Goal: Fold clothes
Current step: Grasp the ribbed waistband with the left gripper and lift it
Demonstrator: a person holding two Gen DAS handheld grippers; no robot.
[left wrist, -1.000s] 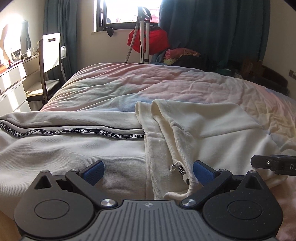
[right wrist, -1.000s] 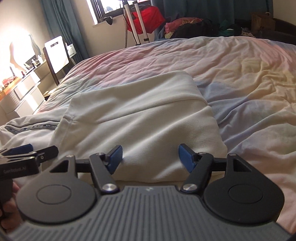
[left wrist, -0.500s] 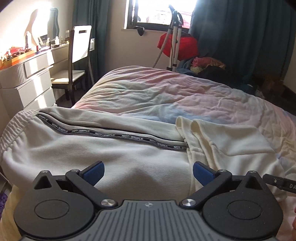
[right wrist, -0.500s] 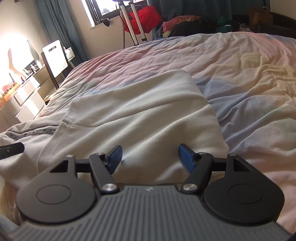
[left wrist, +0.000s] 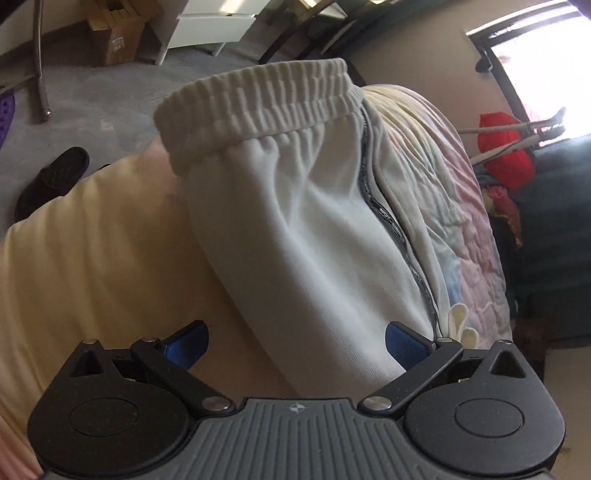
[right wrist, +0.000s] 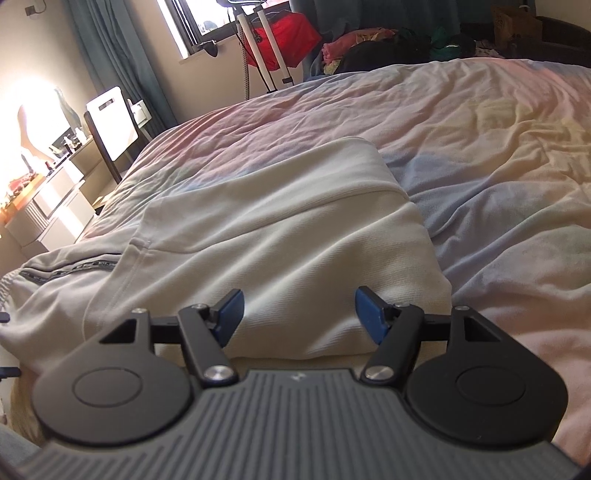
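A pair of white sweatpants [left wrist: 306,236] with a black lettered side stripe lies on the bed; its ribbed waistband [left wrist: 258,99] hangs at the bed's edge. My left gripper [left wrist: 295,343] is open, tilted, just above the pants' leg. In the right wrist view the pants [right wrist: 55,284] lie at the left. A cream folded garment [right wrist: 280,236] lies beside them. My right gripper [right wrist: 299,314] is open, hovering over the cream garment's near edge.
The bed has a pastel quilt [right wrist: 480,129]. A black slipper [left wrist: 48,177] and a cardboard box [left wrist: 118,33] sit on the grey floor. A chair [right wrist: 110,122] and white dresser [right wrist: 48,214] stand at the left. A red bag [right wrist: 291,37] sits under the window.
My left gripper has swung left and rolled over toward the pants' waistband at the bed's edge. My right gripper has stayed over the cream garment.
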